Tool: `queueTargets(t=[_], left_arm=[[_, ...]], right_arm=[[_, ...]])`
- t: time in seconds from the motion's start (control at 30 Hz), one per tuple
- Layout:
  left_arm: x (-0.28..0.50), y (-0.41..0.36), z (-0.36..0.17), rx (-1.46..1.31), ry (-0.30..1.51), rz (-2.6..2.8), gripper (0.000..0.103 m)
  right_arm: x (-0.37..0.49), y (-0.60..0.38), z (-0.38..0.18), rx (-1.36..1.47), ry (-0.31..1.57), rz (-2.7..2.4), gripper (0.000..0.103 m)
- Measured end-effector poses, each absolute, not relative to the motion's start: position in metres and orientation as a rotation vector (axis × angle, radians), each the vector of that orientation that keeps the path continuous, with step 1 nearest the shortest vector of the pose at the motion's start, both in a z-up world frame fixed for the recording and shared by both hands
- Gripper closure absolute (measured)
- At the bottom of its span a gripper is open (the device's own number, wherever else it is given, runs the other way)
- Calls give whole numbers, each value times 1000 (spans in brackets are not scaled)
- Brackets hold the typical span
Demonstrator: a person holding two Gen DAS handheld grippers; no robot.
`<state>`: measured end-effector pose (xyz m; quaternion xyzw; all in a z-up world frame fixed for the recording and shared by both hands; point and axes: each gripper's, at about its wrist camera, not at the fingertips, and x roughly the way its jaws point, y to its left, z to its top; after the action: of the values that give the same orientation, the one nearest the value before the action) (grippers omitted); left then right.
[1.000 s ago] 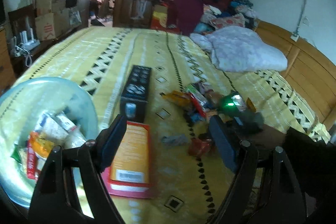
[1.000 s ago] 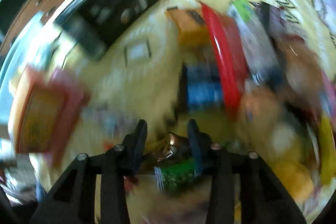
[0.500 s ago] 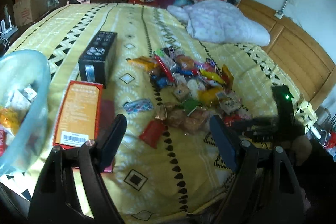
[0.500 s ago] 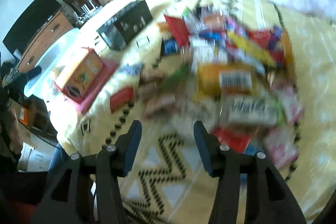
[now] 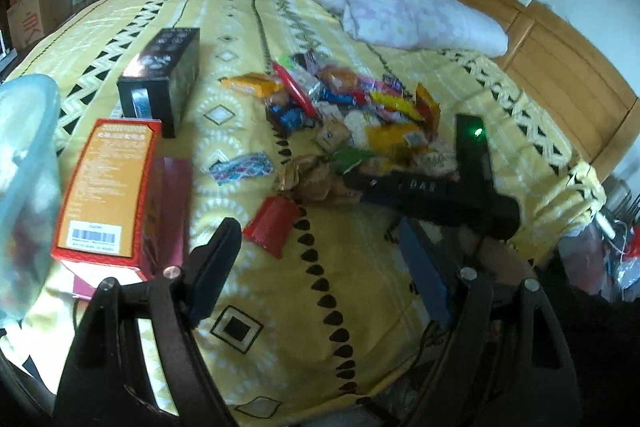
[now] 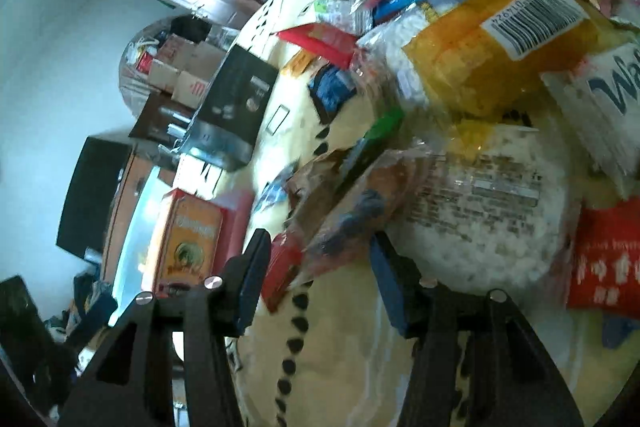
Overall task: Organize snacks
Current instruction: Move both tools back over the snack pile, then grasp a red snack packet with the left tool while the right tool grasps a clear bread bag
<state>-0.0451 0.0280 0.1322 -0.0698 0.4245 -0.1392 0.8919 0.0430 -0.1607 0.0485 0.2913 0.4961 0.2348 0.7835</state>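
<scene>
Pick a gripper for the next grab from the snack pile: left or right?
Right. The right gripper is at the snack pile, jaws closing around a brown pastry packet. The left gripper hangs wide open over bare bedspread.

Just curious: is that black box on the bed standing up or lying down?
Lying down. The black box rests on a long side on the yellow bedspread, printed top face up.

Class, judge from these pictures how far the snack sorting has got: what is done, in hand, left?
Done: some packets sit in the clear tub. In hand: the right tool, jaws closing, reaches a brown wrapped snack; nothing gripped yet. The left tool is open, empty. Left: most of the snack pile.
</scene>
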Motion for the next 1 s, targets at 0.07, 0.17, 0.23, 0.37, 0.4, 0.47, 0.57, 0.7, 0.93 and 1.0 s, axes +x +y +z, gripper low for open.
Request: queueTargets(t=[0.07,0.17,0.23,0.37,0.4,0.47,0.57,0.7,0.93,1.0], left_arm=[[-45,27,129,-154,883,-301,21],[-39,23,123,-164,897,-312,21],[-36,20,121,-173,906,-321,21],[-39,18,121,-157,900,-335,21],[-38,19,120,-158,902,-331,21],[-36,18,116,-165,910,-326,21],[-31,14,106,-146,924,-326,21],[-18,3,90,-95,927,-332,23],[22,13,46,-57,974,-241,23],[26,14,34,-45,997,-244,23]], right_arm=[[36,-170,51,664,1073,460,60],[31,-175,40,697,1097,441,60],[37,-178,30,735,1105,441,60],[55,-171,26,715,1089,434,61],[59,-169,25,714,1089,445,60],[68,-164,19,717,1105,469,63],[66,-164,19,714,1116,477,72],[36,-181,47,643,1076,535,75],[-12,-229,79,538,1076,549,76],[-17,-243,78,548,1087,535,76]])
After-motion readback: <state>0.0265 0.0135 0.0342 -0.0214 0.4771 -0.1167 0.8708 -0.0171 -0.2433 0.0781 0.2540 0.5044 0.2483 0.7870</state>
